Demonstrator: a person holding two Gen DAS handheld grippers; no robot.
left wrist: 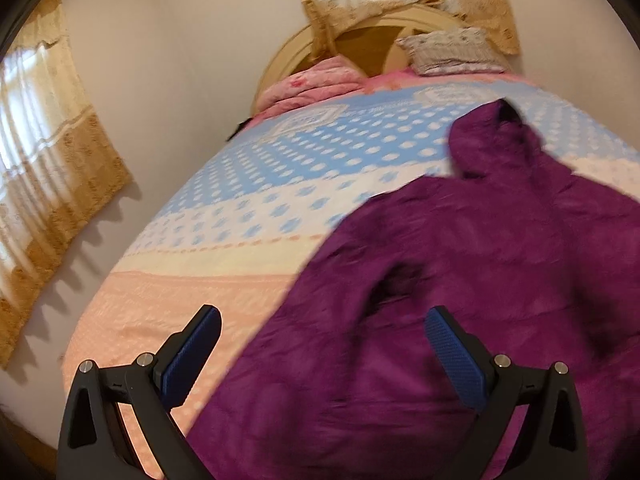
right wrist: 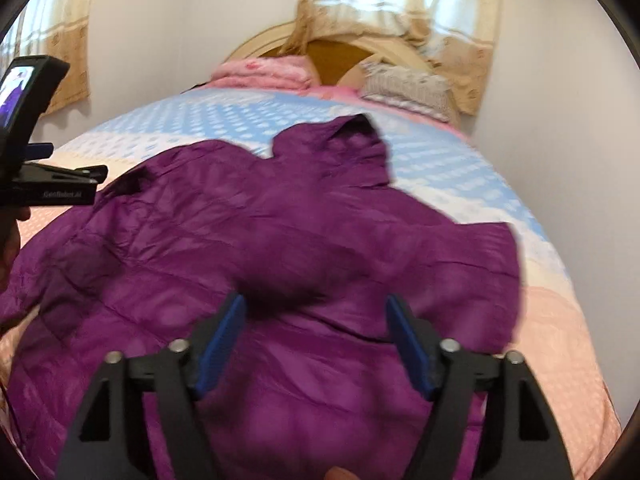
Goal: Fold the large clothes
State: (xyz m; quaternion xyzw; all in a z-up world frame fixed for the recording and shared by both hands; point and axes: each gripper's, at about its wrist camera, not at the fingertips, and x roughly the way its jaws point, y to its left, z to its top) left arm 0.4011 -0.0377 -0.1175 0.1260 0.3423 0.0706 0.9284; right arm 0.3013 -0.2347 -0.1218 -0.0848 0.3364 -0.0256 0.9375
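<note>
A purple hooded jacket (right wrist: pixel 280 248) lies spread on the bed (right wrist: pixel 560 340), filling the centre and lower part of the right wrist view, its hood (right wrist: pixel 344 140) pointing toward the top of the frame and the headboard (right wrist: pixel 336 56). In the left wrist view the same jacket fills the lower right, with the bedspread's blue dotted and peach bands showing to the left. The right gripper (right wrist: pixel 316 336) stands at the bottom centre of its view with its blue pads wide apart over the jacket, gripping nothing. The left gripper (left wrist: pixel 320 356) sits at the bottom of its own view, jaws also spread wide and empty, one pad over the peach cover and the other over purple fabric. A pink folded blanket (left wrist: pixel 312 84) and a grey patterned pillow (left wrist: pixel 452 50) lie by the headboard, and beige curtains (left wrist: pixel 52 152) hang on the walls.
</note>
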